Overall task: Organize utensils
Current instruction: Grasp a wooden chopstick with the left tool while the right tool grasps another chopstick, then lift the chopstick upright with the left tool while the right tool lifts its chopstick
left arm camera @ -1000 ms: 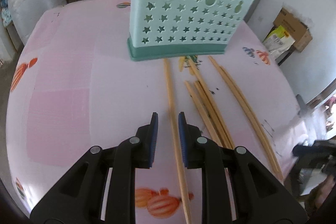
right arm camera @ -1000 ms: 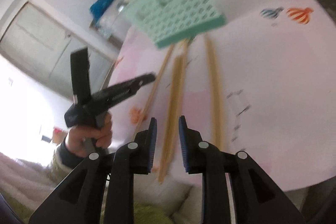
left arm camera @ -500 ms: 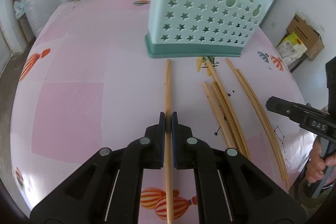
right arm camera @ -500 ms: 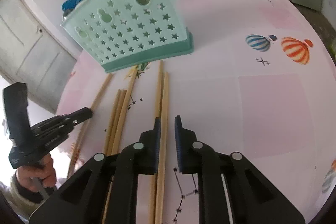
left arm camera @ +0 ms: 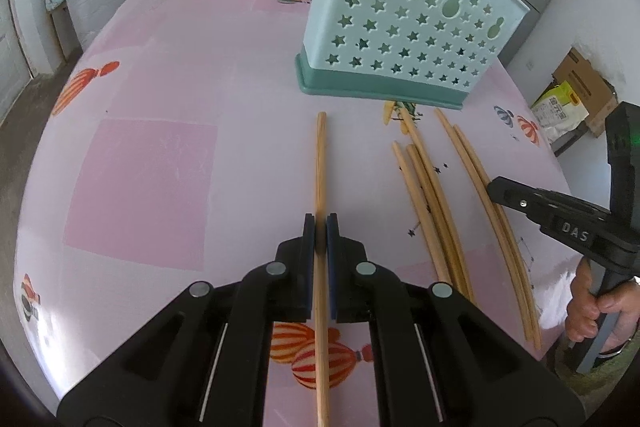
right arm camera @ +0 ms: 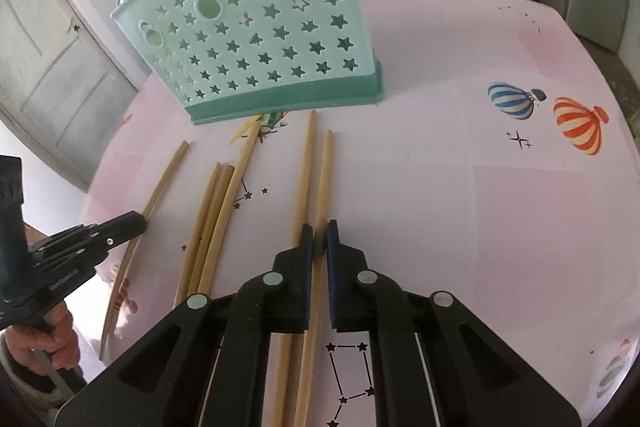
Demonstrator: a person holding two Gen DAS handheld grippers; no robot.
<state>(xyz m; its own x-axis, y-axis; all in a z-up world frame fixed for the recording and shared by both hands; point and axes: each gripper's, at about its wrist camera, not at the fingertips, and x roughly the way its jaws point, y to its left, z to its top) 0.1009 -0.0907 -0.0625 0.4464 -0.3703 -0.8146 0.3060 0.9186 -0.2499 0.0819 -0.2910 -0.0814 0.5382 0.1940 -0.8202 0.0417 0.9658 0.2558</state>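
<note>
Covering most of both views is a round table under a pink plastic cloth (left arm camera: 160,155) printed with striped hot-air balloons. Near its far side stands a mint-green plastic utensil caddy (left arm camera: 404,39), upright, its curved wall pierced with star and gourd-shaped holes, on a darker green base. Behind its rim, in the left wrist view, show a metal spoon bowl and a white ladle-like shape.

In front of the caddy lie the pale wooden chopsticks, all pointing roughly toward it. One single chopstick (left arm camera: 320,187) lies apart on the left. A cluster of three chopsticks (left arm camera: 424,195) lies in the middle, just beside one another. A pair of chopsticks (right arm camera: 312,187) lies furthest right.

The black left gripper (left arm camera: 320,239) tilts down toward the table, its blue-padded jaws clamped on the single chopstick partway along its length, the stick running back beneath the gripper body. The black right gripper (right arm camera: 319,239) tilts down likewise; its jaws have just been closing and now pinch the right-hand stick of the pair, while the other stick passes under its left finger. Each wrist view catches the opposite gripper at its edge, with a hand (left arm camera: 592,311) wrapped around the handle.
</note>
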